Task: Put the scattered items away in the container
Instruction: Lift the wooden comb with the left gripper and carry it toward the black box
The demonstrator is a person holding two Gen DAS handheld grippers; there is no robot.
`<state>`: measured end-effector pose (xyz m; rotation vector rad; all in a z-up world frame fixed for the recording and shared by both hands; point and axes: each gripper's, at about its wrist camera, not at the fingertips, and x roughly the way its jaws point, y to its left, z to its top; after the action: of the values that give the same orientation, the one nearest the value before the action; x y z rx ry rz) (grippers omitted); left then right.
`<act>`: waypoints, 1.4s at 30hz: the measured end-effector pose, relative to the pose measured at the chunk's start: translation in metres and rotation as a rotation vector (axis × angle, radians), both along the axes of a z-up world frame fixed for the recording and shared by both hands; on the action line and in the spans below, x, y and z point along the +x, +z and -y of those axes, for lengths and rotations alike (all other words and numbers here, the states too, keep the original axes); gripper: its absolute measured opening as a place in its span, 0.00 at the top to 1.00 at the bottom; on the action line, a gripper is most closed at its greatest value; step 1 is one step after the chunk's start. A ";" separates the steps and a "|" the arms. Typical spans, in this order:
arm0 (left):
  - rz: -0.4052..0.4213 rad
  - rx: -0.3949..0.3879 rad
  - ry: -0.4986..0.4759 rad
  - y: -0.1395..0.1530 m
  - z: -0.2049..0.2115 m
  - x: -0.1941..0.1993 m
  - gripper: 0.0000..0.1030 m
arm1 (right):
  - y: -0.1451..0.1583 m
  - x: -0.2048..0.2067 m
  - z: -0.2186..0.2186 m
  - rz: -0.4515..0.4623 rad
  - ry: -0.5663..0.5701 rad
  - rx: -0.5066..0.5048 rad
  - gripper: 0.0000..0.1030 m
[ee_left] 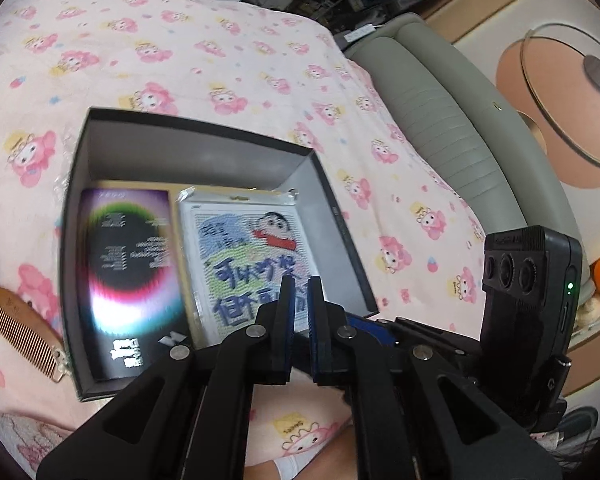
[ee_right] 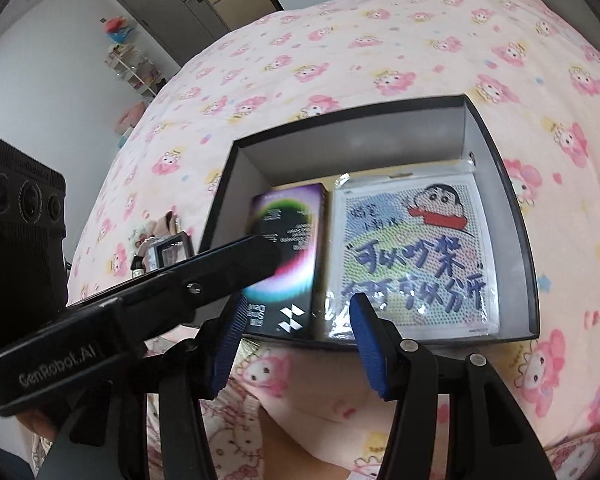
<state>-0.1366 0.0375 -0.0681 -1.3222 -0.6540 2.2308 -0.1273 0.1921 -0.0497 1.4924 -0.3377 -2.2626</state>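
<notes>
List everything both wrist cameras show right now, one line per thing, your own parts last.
box: one, black outside, grey inside, open, on the bed
dark packet: one, black with a rainbow ring, lying flat in the box's left half
cartoon picture pack: one, white with a cartoon boy and blue writing, flat in the box's right half
comb: one, wooden brown, on the bedcover left of the box
bedcover: one, pink with cartoon print, under everything
small framed item: one, dark-edged, on the bedcover left of the box; cannot tell what
left gripper: black with blue pads, jaws shut, empty
right gripper: black with blue pads, jaws apart, empty
</notes>
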 end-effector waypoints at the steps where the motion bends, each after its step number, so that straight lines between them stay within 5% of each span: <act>1: 0.002 -0.005 0.011 -0.001 0.005 0.001 0.96 | -0.002 -0.001 0.000 0.005 0.000 0.001 0.51; 12: 0.048 -0.141 0.279 -0.012 0.134 0.030 0.94 | -0.009 -0.004 0.060 0.019 0.108 -0.030 0.51; 21: 0.410 -0.048 0.398 -0.104 0.209 0.027 0.68 | -0.035 0.011 0.188 0.070 0.355 0.016 0.51; 24: 0.491 -0.044 0.394 -0.123 0.218 0.012 0.66 | -0.052 0.021 0.191 0.116 0.342 0.018 0.53; 28: 0.462 -0.222 0.347 -0.122 0.224 -0.019 0.49 | -0.077 0.030 0.178 0.180 0.295 0.053 0.53; 32: 0.542 -0.305 0.238 -0.151 0.223 -0.040 0.49 | -0.105 0.027 0.170 0.250 0.250 0.044 0.53; 37: 0.609 -0.210 0.142 -0.176 0.215 -0.046 0.49 | -0.134 0.016 0.173 0.279 0.212 0.060 0.53; 42: 0.591 -0.187 0.065 -0.166 0.207 -0.034 0.74 | -0.150 0.011 0.170 0.320 0.202 0.004 0.55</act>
<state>-0.1702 -0.1695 -0.2343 -2.1145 -0.7002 1.9788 -0.1162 0.0216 -0.2001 1.8050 -0.2605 -1.8717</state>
